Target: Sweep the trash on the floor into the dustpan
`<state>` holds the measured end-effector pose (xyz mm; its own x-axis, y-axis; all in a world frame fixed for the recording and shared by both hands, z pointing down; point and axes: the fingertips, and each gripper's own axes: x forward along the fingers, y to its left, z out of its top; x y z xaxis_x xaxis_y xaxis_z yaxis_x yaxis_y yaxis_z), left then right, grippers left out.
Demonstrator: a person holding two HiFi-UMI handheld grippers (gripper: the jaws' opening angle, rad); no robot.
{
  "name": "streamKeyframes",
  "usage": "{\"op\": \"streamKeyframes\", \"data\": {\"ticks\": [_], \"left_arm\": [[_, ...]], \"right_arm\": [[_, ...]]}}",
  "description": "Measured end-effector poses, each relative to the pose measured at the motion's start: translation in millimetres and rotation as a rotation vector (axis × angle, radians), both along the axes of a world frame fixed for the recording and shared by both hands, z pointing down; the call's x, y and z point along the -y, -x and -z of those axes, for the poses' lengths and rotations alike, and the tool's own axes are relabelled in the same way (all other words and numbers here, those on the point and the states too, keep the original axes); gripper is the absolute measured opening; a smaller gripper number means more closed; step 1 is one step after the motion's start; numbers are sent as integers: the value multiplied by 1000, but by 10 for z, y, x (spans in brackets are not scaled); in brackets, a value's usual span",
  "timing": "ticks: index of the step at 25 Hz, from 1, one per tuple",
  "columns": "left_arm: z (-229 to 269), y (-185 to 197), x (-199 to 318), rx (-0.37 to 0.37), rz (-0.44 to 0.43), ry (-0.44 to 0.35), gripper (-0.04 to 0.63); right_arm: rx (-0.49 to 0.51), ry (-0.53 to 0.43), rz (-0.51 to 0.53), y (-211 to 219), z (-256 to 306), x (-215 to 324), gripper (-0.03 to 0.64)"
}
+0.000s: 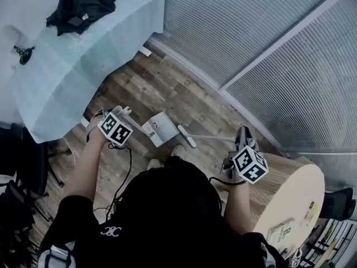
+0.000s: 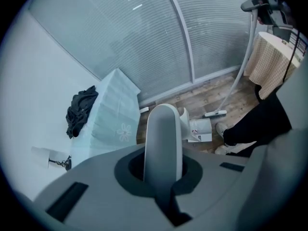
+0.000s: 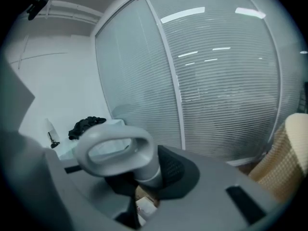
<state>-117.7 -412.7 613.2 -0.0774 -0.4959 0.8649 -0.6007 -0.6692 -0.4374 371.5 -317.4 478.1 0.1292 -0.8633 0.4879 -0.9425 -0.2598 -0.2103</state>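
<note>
A white dustpan (image 1: 159,128) rests on the wood floor in front of the person's feet, with a bit of paper with red print lying in it (image 2: 199,130). Its long white handle (image 2: 163,143) rises between the jaws of my left gripper (image 1: 124,113), which is shut on it. The broom head (image 1: 187,136) sits on the floor just right of the pan. Its thin pole (image 1: 215,136) runs up to my right gripper (image 1: 242,137), shut just below the grey loop grip (image 3: 115,148). In the left gripper view the broom (image 2: 215,113) stands beside the pan.
A table with a pale blue cloth (image 1: 83,54) carrying a black garment (image 1: 83,4) stands to the left. A round beige-covered table (image 1: 290,197) is close on the right. A glass wall with blinds (image 1: 251,32) curves behind. The person's shoes (image 1: 153,163) and cables lie near the pan.
</note>
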Motion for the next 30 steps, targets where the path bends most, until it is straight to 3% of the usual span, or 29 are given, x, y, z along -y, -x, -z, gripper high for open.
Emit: {"op": "streamKeyframes", "data": {"ticks": [6, 14, 30], "left_arm": [[223, -537, -159, -116, 52, 17, 0], [461, -1302, -112, -232, 29, 16, 0], [455, -1705, -17, -260, 61, 72, 0]], "right_arm": [[-60, -22, -163, -460, 261, -322, 57], [-89, -50, -241, -765, 318, -408, 57], [-5, -43, -253, -1051, 118, -341, 57]]}}
